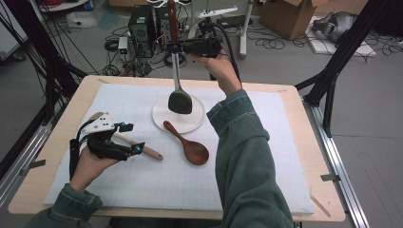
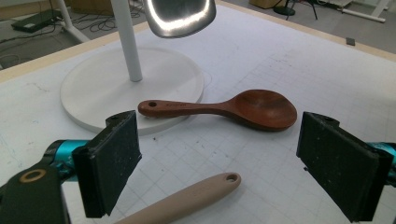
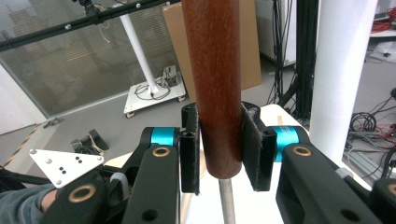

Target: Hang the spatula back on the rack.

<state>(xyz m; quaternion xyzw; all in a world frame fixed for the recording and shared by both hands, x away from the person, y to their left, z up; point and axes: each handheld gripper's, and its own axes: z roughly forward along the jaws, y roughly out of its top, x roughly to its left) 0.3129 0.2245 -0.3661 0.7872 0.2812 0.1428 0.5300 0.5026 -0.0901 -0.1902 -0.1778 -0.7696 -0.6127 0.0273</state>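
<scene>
white mat (image 1: pixel 142 180); steel-bladed, wood-handled spatula (image 1: pixel 179 100).

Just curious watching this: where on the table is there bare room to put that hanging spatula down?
The white gridded mat is bare right of the dark wooden spoon and along its near edge. The middle is crowded: round white plate, spoon, pale wooden-handled utensil, left gripper.

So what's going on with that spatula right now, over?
Right gripper clamps spatula handle, blade hanging over white plate. Left gripper open above pale spoon. Dark spoon beside plate.
</scene>
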